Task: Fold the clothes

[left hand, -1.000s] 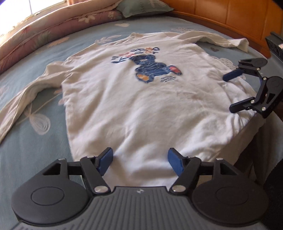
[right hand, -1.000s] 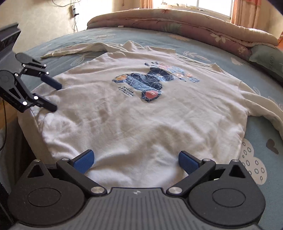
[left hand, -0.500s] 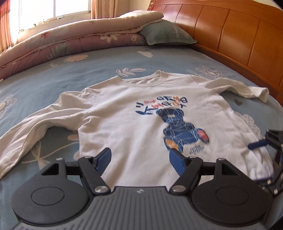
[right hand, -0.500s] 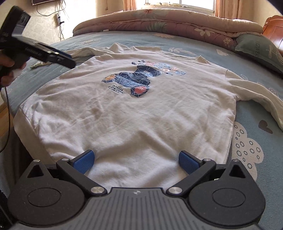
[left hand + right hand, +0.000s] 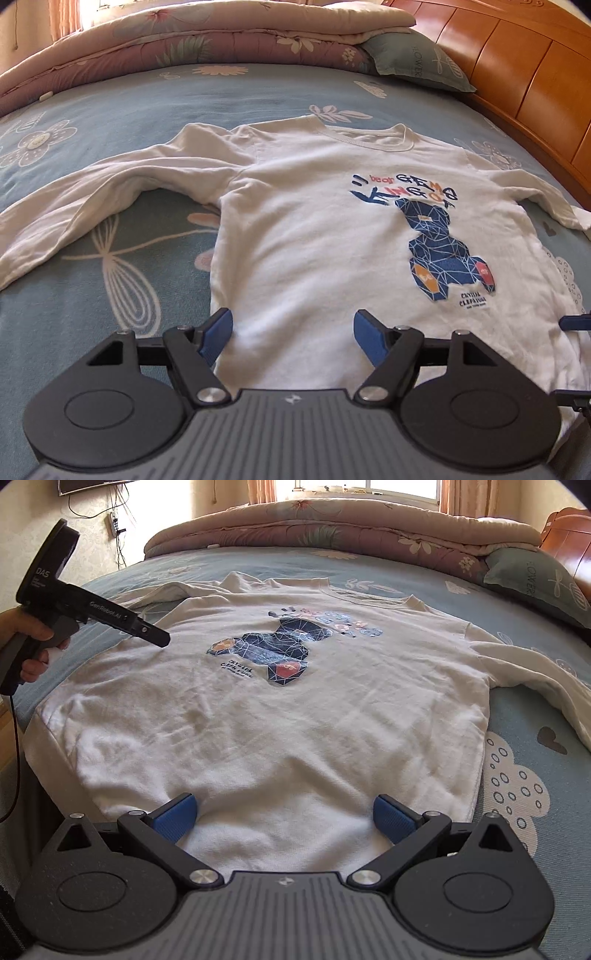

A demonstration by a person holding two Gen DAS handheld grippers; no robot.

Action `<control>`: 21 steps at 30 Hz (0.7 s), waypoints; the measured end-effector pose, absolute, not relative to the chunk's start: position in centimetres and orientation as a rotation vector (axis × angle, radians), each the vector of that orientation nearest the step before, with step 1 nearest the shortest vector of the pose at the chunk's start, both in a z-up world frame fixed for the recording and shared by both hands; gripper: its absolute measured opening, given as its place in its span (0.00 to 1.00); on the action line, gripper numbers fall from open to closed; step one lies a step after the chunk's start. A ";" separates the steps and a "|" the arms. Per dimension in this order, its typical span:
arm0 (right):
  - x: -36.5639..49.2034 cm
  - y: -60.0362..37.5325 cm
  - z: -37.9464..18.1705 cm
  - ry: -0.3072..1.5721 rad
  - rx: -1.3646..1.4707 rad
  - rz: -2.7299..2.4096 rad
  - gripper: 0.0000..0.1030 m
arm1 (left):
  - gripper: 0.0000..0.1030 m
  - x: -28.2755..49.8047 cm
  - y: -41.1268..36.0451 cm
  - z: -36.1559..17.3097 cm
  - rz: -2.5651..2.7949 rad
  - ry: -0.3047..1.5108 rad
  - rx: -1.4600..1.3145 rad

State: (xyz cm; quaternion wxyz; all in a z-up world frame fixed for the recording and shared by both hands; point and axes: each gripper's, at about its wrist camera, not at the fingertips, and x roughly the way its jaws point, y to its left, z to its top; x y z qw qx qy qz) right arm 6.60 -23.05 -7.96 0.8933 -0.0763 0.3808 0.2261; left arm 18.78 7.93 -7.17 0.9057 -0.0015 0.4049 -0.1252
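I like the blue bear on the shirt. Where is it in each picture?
Left wrist view: the bear is right of centre, upright, with words above it.
Right wrist view: the bear is a little above the middle, lying sideways.
Shared landmark: the green pillow by the wooden headboard.

Your left wrist view sits low over the hem of the white long-sleeved shirt (image 5: 314, 240), facing up its length toward the collar, the folded quilt (image 5: 207, 40) and the wooden headboard (image 5: 517, 74). Left tongs (image 5: 291, 334) fill the bottom of the frame, close to the cloth.

Your right wrist view looks from the shirt's (image 5: 258, 720) lower corner, angled across the bed (image 5: 517, 760) toward the window (image 5: 369, 485) and quilt (image 5: 332, 520). Right tongs (image 5: 284, 814) in the foreground; the left tongs (image 5: 155, 637) enter at far left.

Both views share the shirt's printed bear (image 5: 443, 258) (image 5: 266, 650), the quilt, and the green pillow (image 5: 417, 62) (image 5: 535, 579).
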 end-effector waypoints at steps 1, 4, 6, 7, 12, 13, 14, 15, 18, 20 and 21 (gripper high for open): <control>6.6 -23.0 -8.0 0.789 -0.157 0.466 1.00 | 0.72 18.1 7.7 -6.6 -0.262 0.821 -0.014; 6.6 -22.8 -8.0 0.792 -0.160 0.456 1.00 | 0.74 16.1 6.9 -4.9 -0.273 0.781 -0.045; 6.7 -22.8 -8.0 0.794 -0.162 0.456 1.00 | 0.76 14.8 6.3 -3.9 -0.281 0.769 -0.062; 6.7 -22.8 -8.0 0.793 -0.163 0.458 1.00 | 0.76 14.1 5.9 -3.4 -0.284 0.765 -0.062; 6.5 -23.3 -8.0 0.787 -0.171 0.483 1.00 | 0.78 9.7 5.7 -1.3 -0.209 0.746 0.046; 6.5 -23.4 -8.0 0.787 -0.178 0.489 1.00 | 0.79 8.9 5.9 -0.9 -0.188 0.744 0.058; 6.4 -23.6 -7.9 0.788 -0.184 0.496 1.00 | 0.81 8.2 6.2 -0.5 -0.169 0.743 0.062; 6.3 -23.9 -7.9 0.791 -0.189 0.497 1.00 | 0.81 7.5 6.5 0.0 -0.150 0.741 0.064; 5.3 -26.0 -7.9 0.800 -0.157 0.484 1.00 | 0.83 7.1 6.5 1.0 -0.137 0.728 0.066; 4.5 -27.1 -7.9 0.803 -0.152 0.481 1.00 | 0.87 8.1 5.6 1.1 -0.169 0.735 0.075; 4.1 -27.5 -7.8 0.804 -0.153 0.479 1.00 | 0.87 8.8 4.7 0.8 -0.185 0.743 0.084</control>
